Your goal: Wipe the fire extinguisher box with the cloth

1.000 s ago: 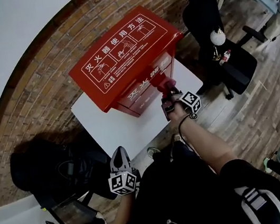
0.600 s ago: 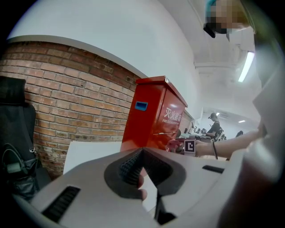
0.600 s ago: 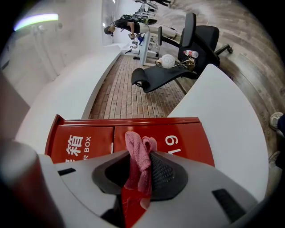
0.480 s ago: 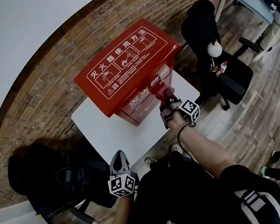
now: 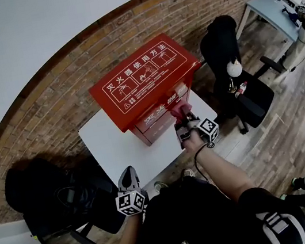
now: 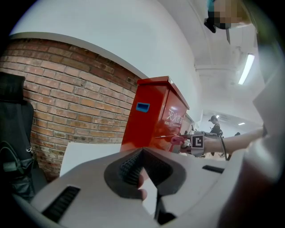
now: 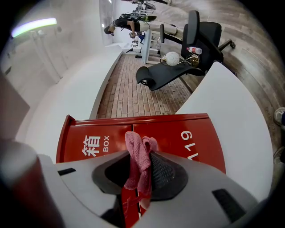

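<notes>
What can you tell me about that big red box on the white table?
The red box looks like painted metal, a squarish cabinet standing upright on the white table by the brick wall. Its top carries white Chinese writing and pictograms. The front has two doors, shut, lettered "BOX" and "119"; one side shows a small blue inset. A pink cloth, pinched in the fingers of the right gripper, is at the front doors, seemingly touching them.
</notes>
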`<state>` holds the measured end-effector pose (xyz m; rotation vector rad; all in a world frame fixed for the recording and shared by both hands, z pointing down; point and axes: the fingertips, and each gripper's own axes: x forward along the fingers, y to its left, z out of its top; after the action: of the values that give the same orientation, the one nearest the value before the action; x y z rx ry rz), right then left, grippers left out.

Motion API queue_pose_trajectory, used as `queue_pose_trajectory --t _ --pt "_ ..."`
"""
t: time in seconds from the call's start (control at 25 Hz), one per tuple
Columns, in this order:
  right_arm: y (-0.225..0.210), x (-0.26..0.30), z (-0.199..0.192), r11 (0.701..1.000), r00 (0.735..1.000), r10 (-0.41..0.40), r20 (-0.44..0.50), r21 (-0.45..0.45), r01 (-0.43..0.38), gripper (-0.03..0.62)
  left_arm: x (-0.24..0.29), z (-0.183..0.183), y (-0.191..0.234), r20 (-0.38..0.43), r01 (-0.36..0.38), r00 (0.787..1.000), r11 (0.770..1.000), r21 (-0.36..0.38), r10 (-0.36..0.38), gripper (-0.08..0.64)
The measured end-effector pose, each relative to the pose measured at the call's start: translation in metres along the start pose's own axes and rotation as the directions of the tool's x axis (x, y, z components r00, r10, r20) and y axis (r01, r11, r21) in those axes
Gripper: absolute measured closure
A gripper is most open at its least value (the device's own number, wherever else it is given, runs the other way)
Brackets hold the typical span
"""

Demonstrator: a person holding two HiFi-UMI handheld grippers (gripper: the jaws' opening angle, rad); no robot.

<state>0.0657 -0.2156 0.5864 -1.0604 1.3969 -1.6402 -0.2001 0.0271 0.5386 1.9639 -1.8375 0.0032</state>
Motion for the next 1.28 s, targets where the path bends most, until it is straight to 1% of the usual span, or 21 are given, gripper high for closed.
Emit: queue_pose_trajectory --t 0.68,1.08,1.28 --pt "0.033 -0.005 -0.008 0.999 1.0 0.021 -0.017 -0.026 -0.021 0.477 0.03 0.021 0.0 0.04 0.047 0.998 0.999 -0.014 -0.046 0.538" --pt "0.054 -0.008 -0.013 0.998 0.997 0.069 -0.018 -0.011 -0.069 0.477 0.034 0.022 0.005 0.041 0.059 0.997 0.998 -0.028 -0.057 0.538" --pt "0.075 -0.013 -0.017 0.994 0.994 0.106 -0.019 0.001 -0.106 0.477 0.032 0.021 0.005 0.038 0.065 0.997 0.997 -0.03 -0.064 0.538"
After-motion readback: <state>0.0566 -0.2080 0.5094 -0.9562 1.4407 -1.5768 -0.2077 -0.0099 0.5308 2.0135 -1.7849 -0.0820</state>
